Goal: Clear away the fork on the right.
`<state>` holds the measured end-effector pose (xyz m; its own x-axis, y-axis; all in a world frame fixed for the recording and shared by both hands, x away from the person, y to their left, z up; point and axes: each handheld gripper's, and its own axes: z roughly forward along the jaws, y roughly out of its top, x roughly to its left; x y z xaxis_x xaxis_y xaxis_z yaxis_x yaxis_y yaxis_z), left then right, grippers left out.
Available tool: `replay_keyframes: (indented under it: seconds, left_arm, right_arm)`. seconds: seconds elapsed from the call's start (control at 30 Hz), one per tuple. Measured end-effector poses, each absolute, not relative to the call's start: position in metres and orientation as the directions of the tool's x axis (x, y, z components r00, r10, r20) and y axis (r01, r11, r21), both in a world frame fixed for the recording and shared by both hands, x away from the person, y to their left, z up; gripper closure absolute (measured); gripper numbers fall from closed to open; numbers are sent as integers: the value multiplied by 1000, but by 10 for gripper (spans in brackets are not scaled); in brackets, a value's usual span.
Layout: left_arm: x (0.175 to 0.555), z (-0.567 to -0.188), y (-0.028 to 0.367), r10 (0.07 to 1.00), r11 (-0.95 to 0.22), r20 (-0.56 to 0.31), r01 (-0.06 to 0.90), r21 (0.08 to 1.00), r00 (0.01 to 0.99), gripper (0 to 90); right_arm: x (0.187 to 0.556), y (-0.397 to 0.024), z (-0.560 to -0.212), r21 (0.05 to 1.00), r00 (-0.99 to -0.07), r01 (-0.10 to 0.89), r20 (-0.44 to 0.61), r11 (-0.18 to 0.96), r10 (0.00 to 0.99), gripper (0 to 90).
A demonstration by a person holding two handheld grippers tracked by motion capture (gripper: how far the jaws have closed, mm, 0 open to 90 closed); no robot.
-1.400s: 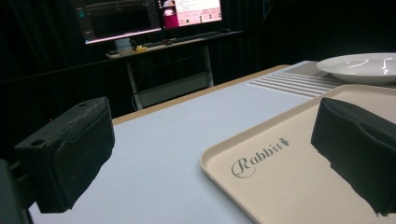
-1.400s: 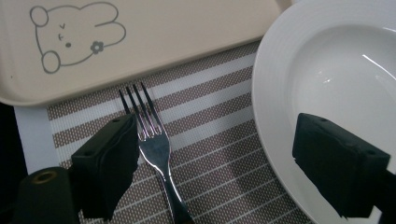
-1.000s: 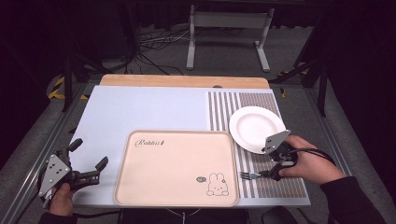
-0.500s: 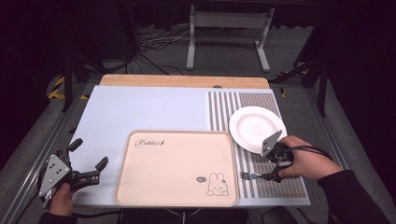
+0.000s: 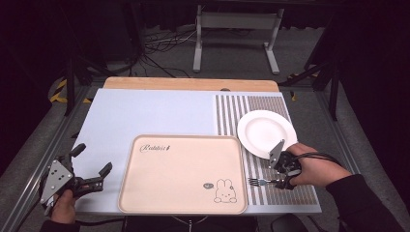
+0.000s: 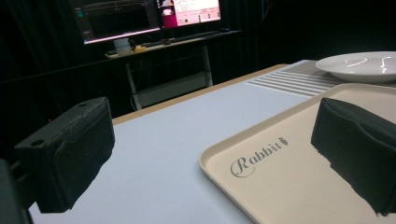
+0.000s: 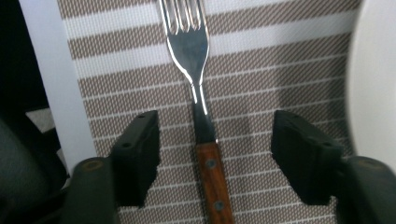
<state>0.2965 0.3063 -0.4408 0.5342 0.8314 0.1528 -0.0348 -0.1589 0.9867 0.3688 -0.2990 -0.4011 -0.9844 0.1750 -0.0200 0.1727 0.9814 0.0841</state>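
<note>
fork (image 7: 204,121) lies flat on the striped placemat (image 5: 290,191) at abt 4 o'clock of the table (image 5: 145,113), tines toward the tray, wooden handle w/ rivets running back btwn the right gripper (image 7: 215,154) jaws. jaws apart, one each side of the handle, neither touching it in the right gripper view. in the high view the right gripper sits low over the mat just at 3 o'clock of the fork tines (image 5: 254,181), hand (image 5: 316,169) wrapped round it, cable looping back over the wrist.

left gripper (image 5: 89,166) at abt 8 o'clock, off the tray's left edge, held by the other hand (image 5: 63,208); jaws wide apart, nothing btwn them. left gripper view looks across the pale blue table surface, one jaw over the tray corner.

beige tray (image 5: 183,174) w/ "rabbit" script and a small bunny print at 6 o'clock, empty.

white plate (image 5: 266,133) farther out at abt 2 o'clock on the striped mat, just beside the tray's far right corner, near the right gripper but apart.

beyond the table, at 12 o'clock: wooden strip (image 5: 191,84), then metal stand legs (image 5: 234,29) and cables on dark floor.
</note>
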Motion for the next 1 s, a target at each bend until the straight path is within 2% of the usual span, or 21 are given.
replay_keyframes:
  seconds: [0.03, 0.07, 0.1, 0.2, 0.23, 0.33, 0.67, 1.0]
  left_arm:
    - [296, -441, 306, 831, -159, 153, -35, 987, 534, 3]
    - [296, -441, 306, 831, -159, 152, -33, 987, 535, 2]
    - [296, -441, 306, 831, -158, 151, -33, 987, 535, 2]
    - [297, -441, 306, 832, -157, 151, -33, 987, 534, 2]
    - [297, -441, 306, 832, -157, 151, -33, 987, 534, 2]
    - [297, -441, 306, 832, -158, 152, -35, 987, 534, 2]
    - [297, -441, 306, 832, -158, 150, -31, 987, 535, 2]
    - [297, -441, 306, 831, -161, 154, -33, 986, 534, 2]
  right_arm:
    - [369, -299, -401, 84, -984, 173, -20, 981, 175, 397]
    - [369, -299, -402, 46, -988, 152, -12, 987, 153, 476]
    - [369, -299, -402, 46, -988, 152, -12, 987, 153, 476]
    - [369, -299, -403, 16, -992, 128, -4, 992, 128, 572]
    - [369, -299, -403, 16, -992, 128, -4, 992, 128, 572]
    - [369, -298, -406, 5, -995, 102, -2, 995, 102, 655]
    - [371, -297, -413, -28, -998, 66, 1, 997, 66, 767]
    - [370, -297, -413, -27, -998, 61, -6, 998, 61, 778]
